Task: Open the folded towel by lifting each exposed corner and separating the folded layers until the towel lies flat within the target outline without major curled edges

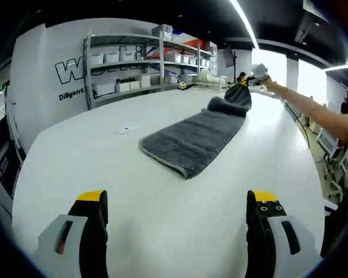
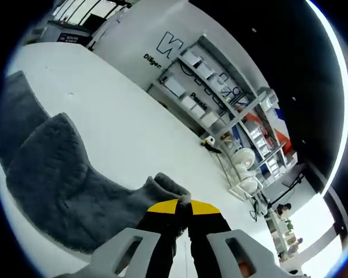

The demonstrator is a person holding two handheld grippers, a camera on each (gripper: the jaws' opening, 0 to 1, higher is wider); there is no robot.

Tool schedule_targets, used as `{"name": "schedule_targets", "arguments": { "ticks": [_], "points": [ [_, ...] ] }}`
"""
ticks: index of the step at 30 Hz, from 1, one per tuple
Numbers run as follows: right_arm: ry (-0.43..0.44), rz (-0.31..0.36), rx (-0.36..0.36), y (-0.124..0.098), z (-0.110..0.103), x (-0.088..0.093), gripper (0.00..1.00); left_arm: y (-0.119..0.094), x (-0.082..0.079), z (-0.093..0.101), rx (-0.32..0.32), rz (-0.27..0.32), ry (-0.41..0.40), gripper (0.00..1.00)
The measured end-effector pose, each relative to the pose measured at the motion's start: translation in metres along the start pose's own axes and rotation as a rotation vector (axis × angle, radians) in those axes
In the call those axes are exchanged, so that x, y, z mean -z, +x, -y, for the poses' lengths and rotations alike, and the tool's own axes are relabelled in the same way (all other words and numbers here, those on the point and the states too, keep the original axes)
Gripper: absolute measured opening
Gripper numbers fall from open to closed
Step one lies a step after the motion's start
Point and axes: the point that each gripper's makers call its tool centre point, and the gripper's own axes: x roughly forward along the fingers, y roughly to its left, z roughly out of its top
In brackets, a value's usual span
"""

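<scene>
1. Spanning nearly everything in the left gripper view: a broad white oval table, bare around the cloth, giving room for spreading; no target outline readable on it from here.
2. Standing beyond the table's far edge: grey metal shelving with white storage boxes, against a white wall with dark lettering, well apart from the work.
3. Lying across the table's middle: a dark grey fluffy towel, near end flat and doubled with a pale bound edge, far end being lifted off the surface so that the upper layer can peel away from the one beneath.
4. Reaching in from the right: a person's bare forearm, stretching far across the table, probably to carry the raised corner outward.
5. Pinching that raised corner: the right gripper, yellow-tipped jaws pressed together on a bunched fold of the towel.
6. Hovering near the table's near edge: the left gripper, jaws spread wide and holding nothing, well apart from the towel, seemingly waiting to pin or take the near corner.
</scene>
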Motion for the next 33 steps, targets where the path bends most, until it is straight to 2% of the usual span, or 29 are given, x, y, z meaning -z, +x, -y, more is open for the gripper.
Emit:
{"name": "schedule_targets", "arguments": {
  "ticks": [4,8,17,23,26,29,31,33],
  "points": [
    [0.01,-0.012,0.04,0.008,0.01,0.011,0.02,0.002,-0.011,0.007,0.024,0.047,-0.005,0.98],
    [0.014,-0.042,0.045,0.02,0.013,0.024,0.02,0.001,-0.017,0.013,0.051,0.072,-0.006,0.98],
    [0.022,-0.07,0.106,0.034,0.021,0.055,0.02,-0.003,-0.015,0.01,0.023,0.082,-0.016,0.98],
    [0.04,-0.125,0.124,0.041,0.021,0.086,0.02,-0.002,-0.013,0.011,0.019,0.075,-0.015,0.98],
    [0.062,-0.176,0.109,0.047,0.016,0.108,0.02,-0.002,-0.015,0.011,0.026,0.081,-0.015,0.98],
    [0.125,-0.203,0.099,0.05,0.008,0.129,0.03,-0.001,-0.014,0.011,0.025,0.077,-0.013,0.98],
    [0.204,-0.201,0.086,0.053,0.003,0.139,0.04,-0.001,-0.013,0.012,0.025,0.075,-0.014,0.98],
    [0.211,-0.214,0.098,0.053,0.004,0.15,0.07,0.0,-0.012,0.012,0.027,0.074,-0.016,0.98]
  ]
}}
